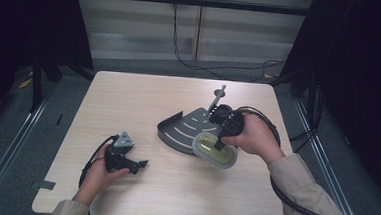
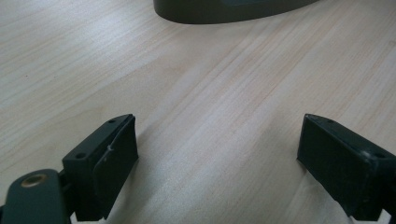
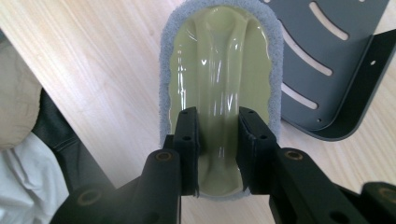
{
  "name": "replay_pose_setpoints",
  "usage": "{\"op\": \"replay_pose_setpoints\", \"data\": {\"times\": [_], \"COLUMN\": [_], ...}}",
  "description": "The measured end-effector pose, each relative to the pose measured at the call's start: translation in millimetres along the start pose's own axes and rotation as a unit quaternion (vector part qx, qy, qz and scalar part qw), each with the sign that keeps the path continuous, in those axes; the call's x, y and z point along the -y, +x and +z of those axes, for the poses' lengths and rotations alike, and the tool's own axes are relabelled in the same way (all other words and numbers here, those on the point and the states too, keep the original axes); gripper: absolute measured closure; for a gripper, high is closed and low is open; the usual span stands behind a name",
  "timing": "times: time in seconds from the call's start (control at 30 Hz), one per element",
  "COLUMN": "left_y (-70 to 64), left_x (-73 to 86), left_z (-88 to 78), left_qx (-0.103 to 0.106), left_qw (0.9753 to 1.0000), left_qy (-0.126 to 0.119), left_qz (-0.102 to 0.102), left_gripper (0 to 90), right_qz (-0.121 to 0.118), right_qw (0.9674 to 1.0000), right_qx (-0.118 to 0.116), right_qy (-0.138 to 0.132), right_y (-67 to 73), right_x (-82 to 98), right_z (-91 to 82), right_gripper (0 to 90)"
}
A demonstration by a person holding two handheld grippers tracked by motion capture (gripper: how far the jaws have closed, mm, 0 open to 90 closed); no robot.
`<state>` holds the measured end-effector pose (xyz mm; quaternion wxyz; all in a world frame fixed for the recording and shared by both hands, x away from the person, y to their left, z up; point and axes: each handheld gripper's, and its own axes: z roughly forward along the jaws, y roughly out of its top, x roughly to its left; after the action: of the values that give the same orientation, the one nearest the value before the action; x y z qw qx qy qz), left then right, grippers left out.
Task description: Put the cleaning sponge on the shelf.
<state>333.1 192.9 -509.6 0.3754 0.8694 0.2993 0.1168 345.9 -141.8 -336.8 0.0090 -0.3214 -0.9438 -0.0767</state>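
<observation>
High view: the right gripper point(image 1: 220, 137) holds the scrubber point(image 1: 215, 150) at the dark shelf point(image 1: 179, 128) edge. Left gripper view: the left gripper point(image 2: 217, 154) rests spread, empty, on the table point(image 2: 140, 70). Right gripper view: jaws clamp the scrubber's central handle ridge.

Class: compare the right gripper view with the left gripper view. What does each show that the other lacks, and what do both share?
Right gripper view alone: the right tongs shut on the raised ridge of an oval scrubbing pad with a grey fuzzy rim, plus the slots in the dark metal shelf. Left gripper view alone: the left tongs open over bare wood. Both: the wooden table and the shelf.
</observation>
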Motion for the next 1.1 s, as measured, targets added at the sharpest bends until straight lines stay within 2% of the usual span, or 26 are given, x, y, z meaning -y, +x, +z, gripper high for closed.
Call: {"op": "replay_pose_setpoints", "data": {"times": [0.47,1.0,1.03,1.1], "left_y": [-0.1,0.0,0.0,0.0], "left_x": [0.0,0.0,0.0,0.0], "left_z": [0.0,0.0,0.0,0.0], "left_qx": [0.000,0.000,0.000,0.000], "left_qw": [1.0000,1.0000,1.0000,1.0000], "left_qy": [0.000,0.000,0.000,0.000], "left_qz": [-0.001,0.000,0.000,0.000], "left_gripper": [11.5,11.5,11.5,11.5], "right_qz": [0.014,0.033,0.043,0.043], "right_qw": [0.9997,0.9991,0.9987,0.9987], "right_qx": [0.021,0.026,0.025,0.026], "right_qy": [0.000,-0.008,-0.004,-0.009], "right_y": [-13.6,-25.7,-27.2,-30.1], "right_x": [-11.6,-21.4,-22.3,-22.3], "right_z": [1.3,1.2,0.9,1.7], "right_gripper": [71.5,71.5,71.5,71.5]}}
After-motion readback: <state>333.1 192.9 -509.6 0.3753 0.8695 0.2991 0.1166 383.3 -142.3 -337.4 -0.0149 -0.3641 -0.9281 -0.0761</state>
